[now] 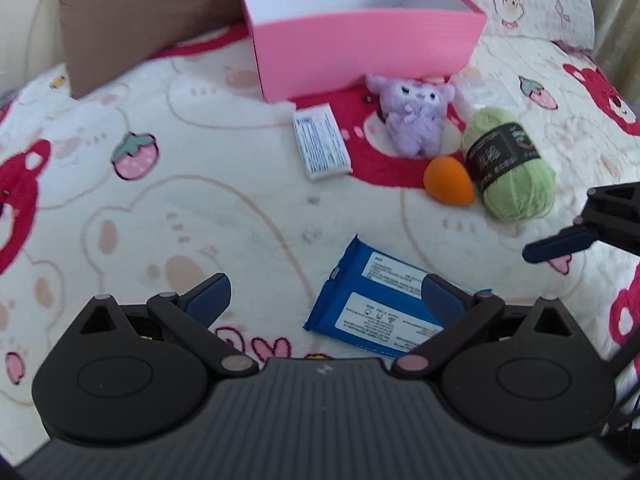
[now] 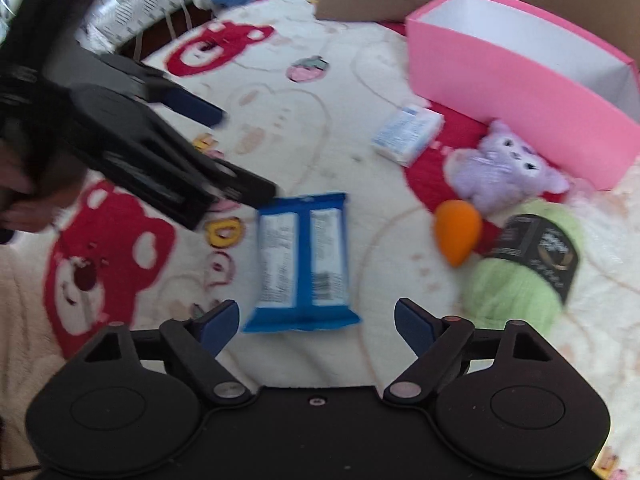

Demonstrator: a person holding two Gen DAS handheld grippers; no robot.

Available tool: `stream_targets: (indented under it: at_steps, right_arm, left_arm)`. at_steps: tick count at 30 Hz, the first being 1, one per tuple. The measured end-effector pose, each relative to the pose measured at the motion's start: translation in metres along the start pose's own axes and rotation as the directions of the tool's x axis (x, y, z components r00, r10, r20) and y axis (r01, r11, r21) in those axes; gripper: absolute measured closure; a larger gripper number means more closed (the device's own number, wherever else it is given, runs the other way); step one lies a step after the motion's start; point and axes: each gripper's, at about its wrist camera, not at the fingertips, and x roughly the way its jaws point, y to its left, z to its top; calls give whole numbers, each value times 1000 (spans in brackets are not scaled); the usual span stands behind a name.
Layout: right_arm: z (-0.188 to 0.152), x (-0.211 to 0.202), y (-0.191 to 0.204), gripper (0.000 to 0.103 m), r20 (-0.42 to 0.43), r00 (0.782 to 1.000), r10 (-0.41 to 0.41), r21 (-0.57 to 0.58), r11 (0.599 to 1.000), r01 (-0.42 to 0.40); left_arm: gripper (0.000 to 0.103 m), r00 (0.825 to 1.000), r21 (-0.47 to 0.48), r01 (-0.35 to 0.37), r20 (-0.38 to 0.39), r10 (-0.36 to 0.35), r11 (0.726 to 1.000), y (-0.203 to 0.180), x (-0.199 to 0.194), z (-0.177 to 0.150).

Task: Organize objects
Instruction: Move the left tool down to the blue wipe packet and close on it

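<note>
A blue wipes pack (image 1: 372, 308) (image 2: 302, 260) lies flat on the bear-print blanket. My left gripper (image 1: 326, 294) (image 2: 244, 154) hangs open over it, its right fingertip above the pack's corner. My right gripper (image 2: 316, 322) is open too, with the pack's near edge just ahead of its tips. Beyond the pack lie a small white box (image 1: 322, 144) (image 2: 408, 132), a purple plush (image 1: 412, 120) (image 2: 504, 172), an orange sponge egg (image 1: 448, 180) (image 2: 456, 232) and a green yarn ball (image 1: 512, 164) (image 2: 516, 292). An open pink box (image 1: 360, 48) (image 2: 520, 92) stands behind them.
A brown cushion (image 1: 132, 20) leans behind the pink box, and a cartoon-print pillow (image 1: 532, 0) is at the back right. A clear plastic item (image 1: 484, 92) lies by the plush. A hand (image 2: 16, 204) holds the left gripper. Clutter lines the bed's far edge (image 2: 132, 8).
</note>
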Motion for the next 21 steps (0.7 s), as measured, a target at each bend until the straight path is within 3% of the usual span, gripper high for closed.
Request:
stream_targets:
  at_steps: [5, 10, 13, 14, 17, 19, 21]
  right_arm:
    - [-6, 16, -5, 16, -1, 999, 41, 76, 996, -41]
    - [-8, 31, -22, 21, -38, 993, 111, 214, 972, -100]
    - [-10, 41, -26, 25, -86, 985, 147, 257, 959, -121]
    - [-10, 46, -26, 29, -126, 981, 148, 271, 956, -109]
    - [-9, 49, -15, 38, -153, 981, 118, 215, 973, -84]
    - [-8, 48, -12, 46, -140, 980, 141, 218, 970, -108]
    - [-7, 51, -15, 57, -130, 978, 163, 244, 961, -127]
  left_arm:
    - [2, 997, -78, 55, -46, -59, 995, 18, 25, -4]
    - [6, 991, -76, 125, -41, -128, 989, 24, 36, -10]
    - [31, 986, -78, 161, -41, -165, 984, 26, 43, -11]
    - [47, 984, -68, 171, -38, -174, 983, 26, 45, -12]
    - [55, 981, -87, 190, -34, -193, 978, 29, 52, -16]
    - [58, 968, -112, 247, -21, -251, 962, 33, 53, -18]
    - [58, 966, -120, 254, -25, -259, 960, 33, 55, -19]
